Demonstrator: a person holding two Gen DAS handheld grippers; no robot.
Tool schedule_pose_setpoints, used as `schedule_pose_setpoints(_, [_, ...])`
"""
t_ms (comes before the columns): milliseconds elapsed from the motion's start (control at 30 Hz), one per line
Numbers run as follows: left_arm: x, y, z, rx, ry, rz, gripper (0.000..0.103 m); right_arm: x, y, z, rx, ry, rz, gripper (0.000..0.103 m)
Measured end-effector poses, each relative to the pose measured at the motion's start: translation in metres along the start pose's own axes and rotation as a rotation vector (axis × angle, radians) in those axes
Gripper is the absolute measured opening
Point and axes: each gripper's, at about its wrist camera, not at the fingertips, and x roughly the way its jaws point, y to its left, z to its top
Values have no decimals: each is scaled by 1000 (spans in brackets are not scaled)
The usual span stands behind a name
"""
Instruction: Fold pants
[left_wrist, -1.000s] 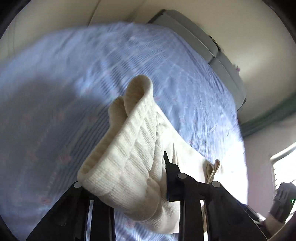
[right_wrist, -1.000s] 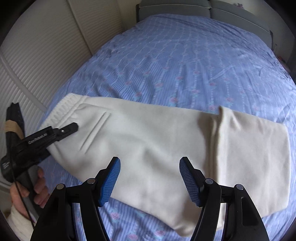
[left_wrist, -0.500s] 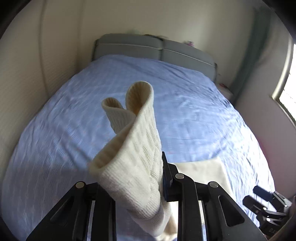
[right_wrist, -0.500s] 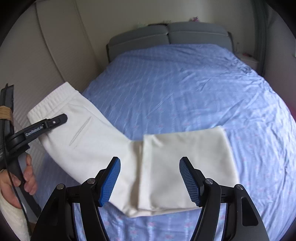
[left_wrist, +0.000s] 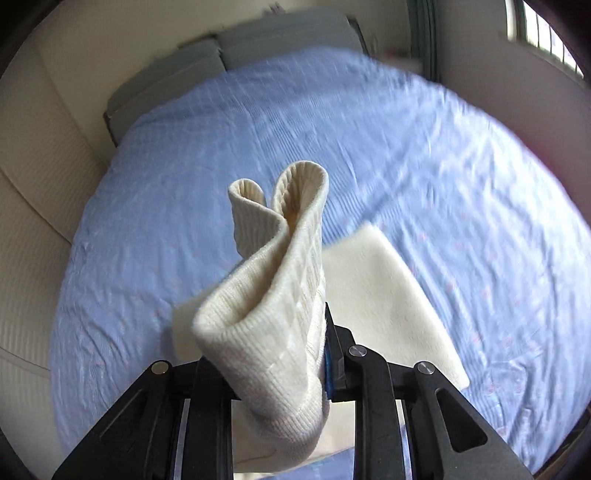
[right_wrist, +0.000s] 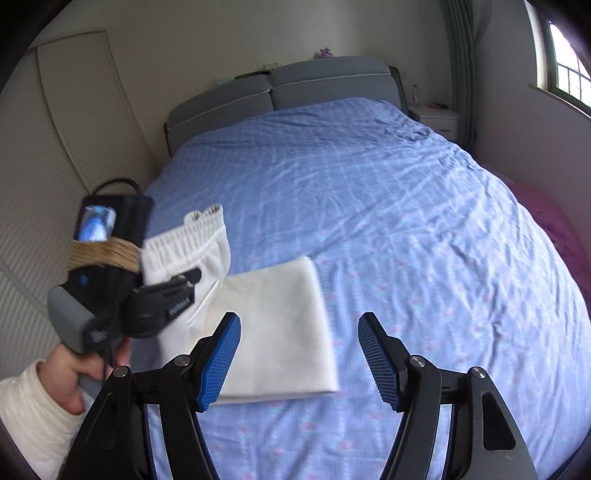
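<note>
Left gripper (left_wrist: 280, 354) clamps the ribbed waistband (left_wrist: 280, 258) of the cream pants (right_wrist: 280, 332), lifted at frame centre, probably to fold over the legs lying lower-centre on the blue bedsheet (right_wrist: 406, 221). Right gripper (right_wrist: 299, 354) hovers open, holding nothing.

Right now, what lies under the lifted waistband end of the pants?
Under the raised waistband, clamped in the left gripper, lies the folded leg section on the blue bedspread. What that layer covers is hidden.
</note>
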Motion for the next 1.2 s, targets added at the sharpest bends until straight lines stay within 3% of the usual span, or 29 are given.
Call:
schedule_pose_setpoints(167, [37, -53, 2, 17, 93, 8, 24, 18, -61, -7, 24, 58, -17, 67])
schedule_pose_setpoints(333, [58, -85, -2, 31, 168, 0, 27, 39, -96, -15, 52, 111, -17, 67])
schedule_pose_setpoints(367, [60, -88, -3, 37, 179, -3, 36, 44, -101, -16, 58, 123, -18, 67])
schedule_pose_setpoints(400, [58, -90, -4, 27, 181, -36, 45, 47, -104, -18, 63, 131, -18, 67])
schedule_pose_setpoints(433, [56, -91, -9, 11, 194, -82, 62, 51, -107, -18, 69, 144, -16, 67])
schedule_pose_setpoints(467, [56, -90, -14, -9, 214, -130, 69, 55, -109, -19, 73, 153, -15, 67])
schedule_pose_setpoints(500, [50, -92, -17, -22, 219, -176, 69, 58, -110, -19, 79, 157, -14, 67])
schedule_pose_setpoints(567, [36, -92, -23, -26, 197, -196, 69, 61, -112, -17, 86, 158, -11, 67])
schedule_pose_setpoints(700, [1, -64, -39, -92, 133, -222, 73, 71, -104, -11, 88, 172, 23, 67])
schedule_pose_setpoints(833, [-12, -13, -59, -132, 96, -112, 73, 90, -79, -8, 92, 194, 118, 67])
schedule_pose_setpoints(967, [7, 46, -87, -210, 155, -24, 73, 124, -40, -10, 68, 214, 207, 66])
schedule_pose_setpoints(1067, [21, 82, -109, -278, 195, 14, 73, 162, -13, -14, 18, 252, 224, 56])
schedule_pose_setpoints(1200, [32, 111, -133, -360, 232, 21, 73, 203, -10, -26, 97, 365, 234, 18])
